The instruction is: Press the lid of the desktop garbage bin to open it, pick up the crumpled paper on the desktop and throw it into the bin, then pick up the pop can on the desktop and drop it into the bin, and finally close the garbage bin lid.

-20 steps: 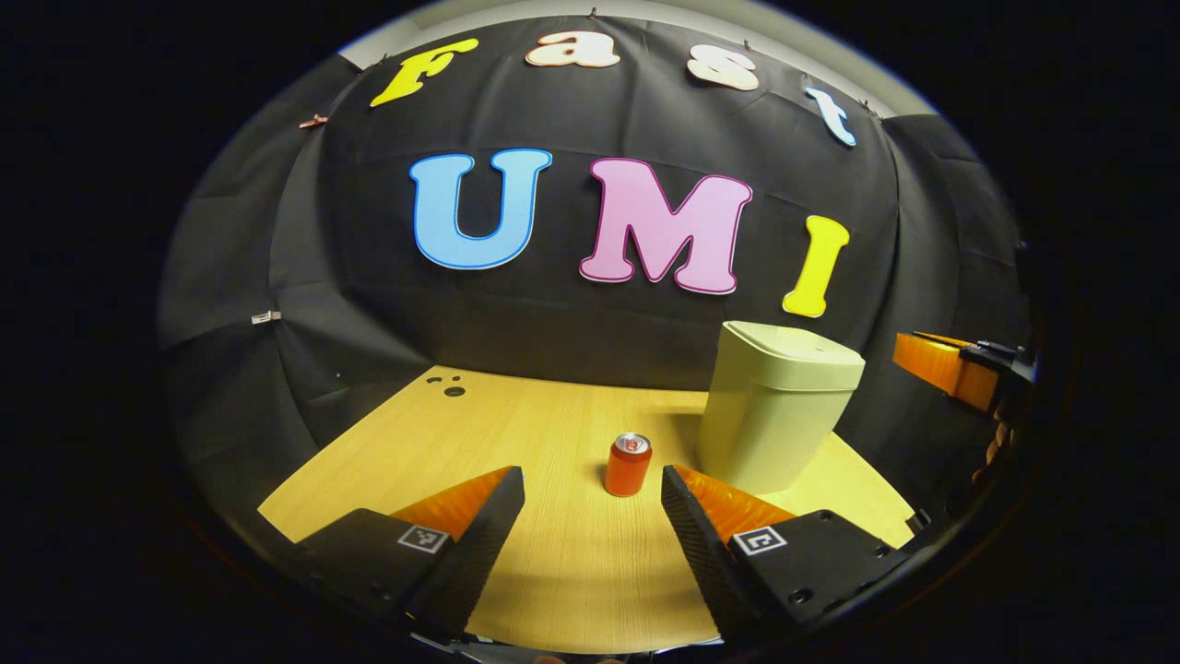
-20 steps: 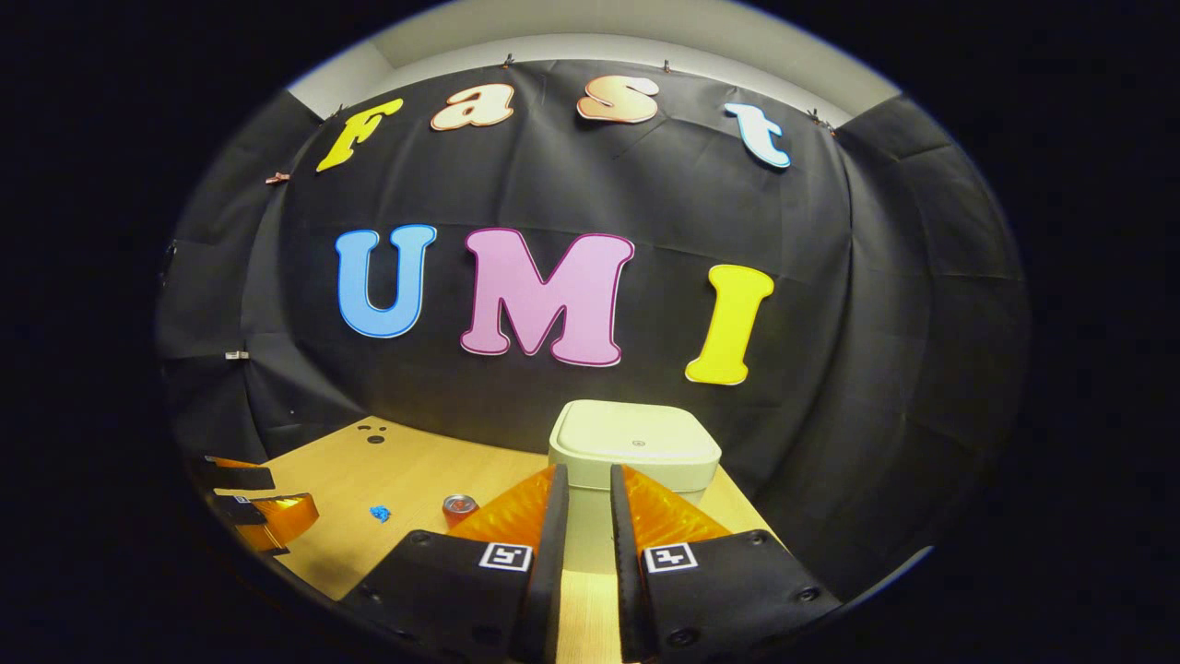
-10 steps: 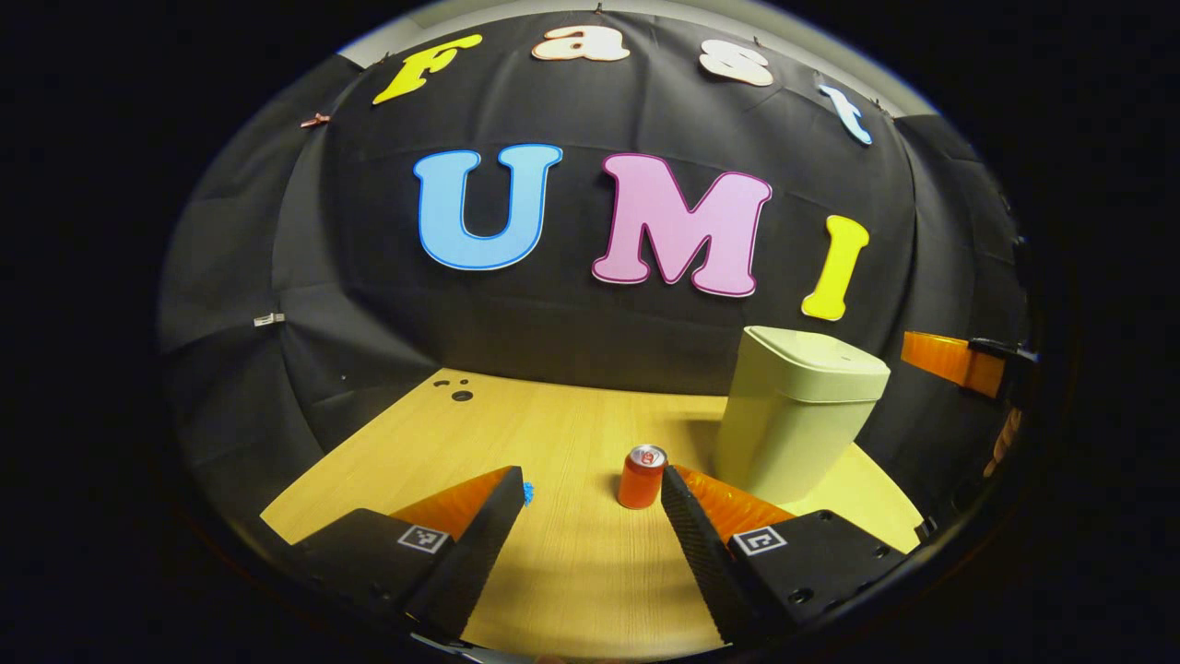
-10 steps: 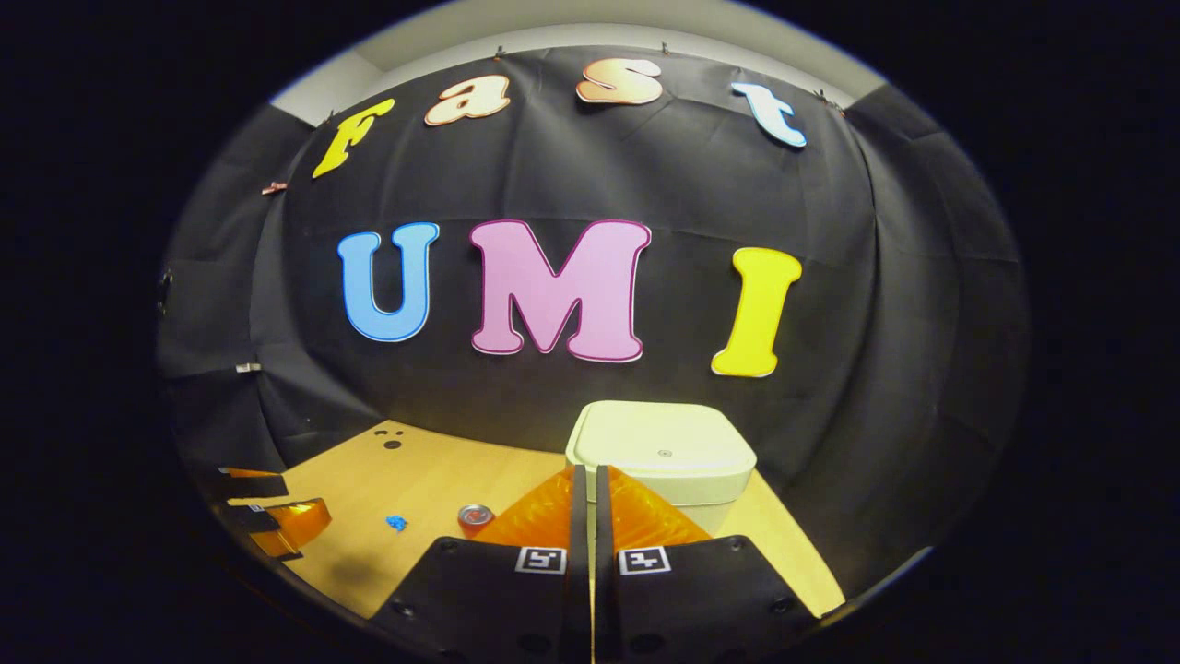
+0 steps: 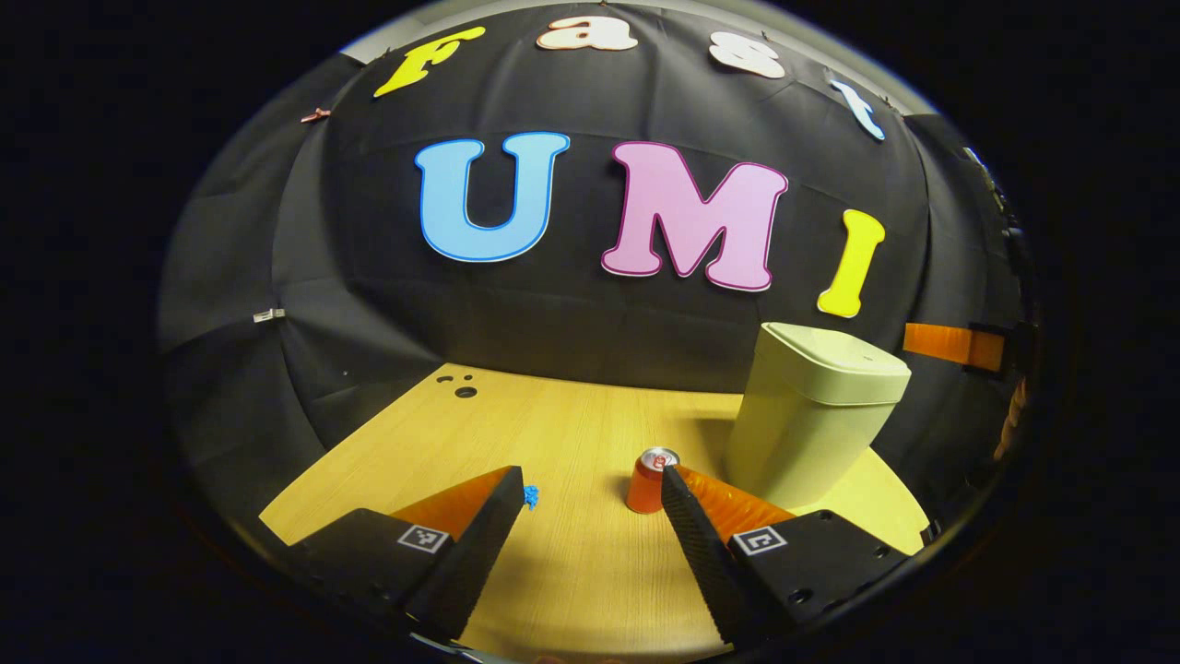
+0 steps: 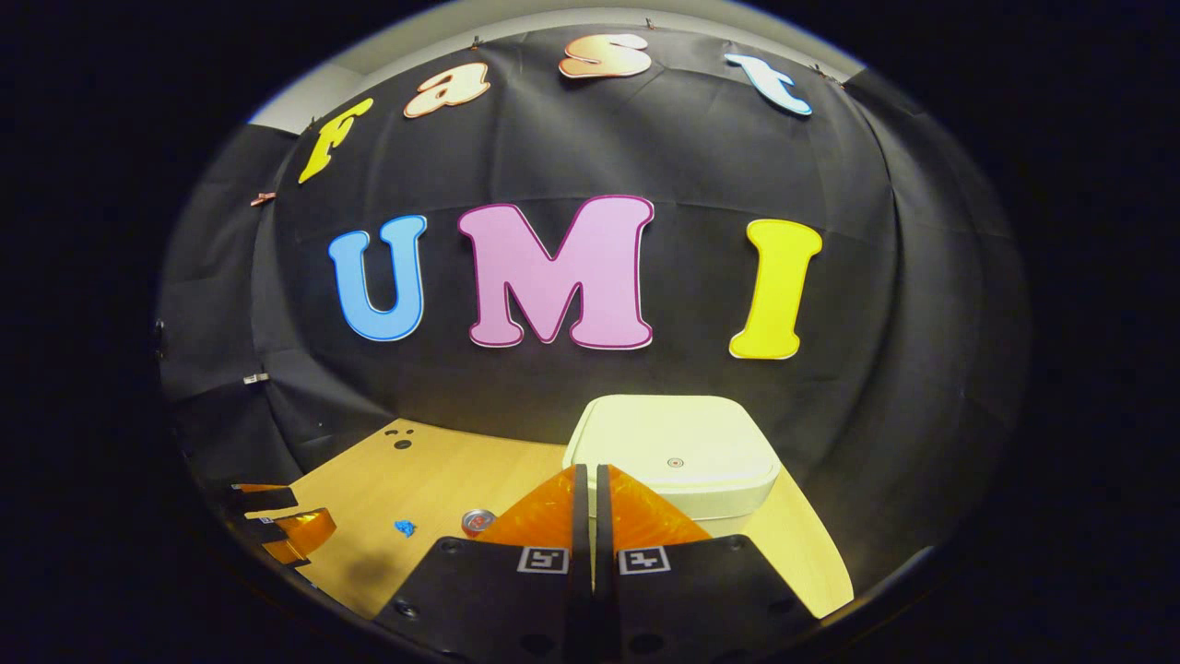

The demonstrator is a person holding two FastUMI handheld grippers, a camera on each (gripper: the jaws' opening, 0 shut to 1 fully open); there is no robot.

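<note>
Bin (image 6: 678, 456) stands near the far right corner of the wooden surface (image 6: 406, 480), lid down, pale green with a small dot on top. The right gripper (image 6: 586, 475) is clenched on nothing, its fingers pressed together, tips raised at the lid's near edge; contact with the lid cannot be told. In the left gripper view the left gripper (image 5: 590, 484) is released, fingers wide apart above the near part of the surface (image 5: 553, 433), holding nothing. The can (image 5: 650, 480), orange and upright, stands just left of the bin (image 5: 816, 420), close beside the tip of that gripper's right finger. The paper (image 5: 530, 498), a small blue crumple, lies left of the can, just past the left finger's tip. In the right gripper view the can (image 6: 477, 522) and paper (image 6: 404, 528) lie toward the near left edge, with the left gripper (image 6: 277, 526) beyond them.
</note>
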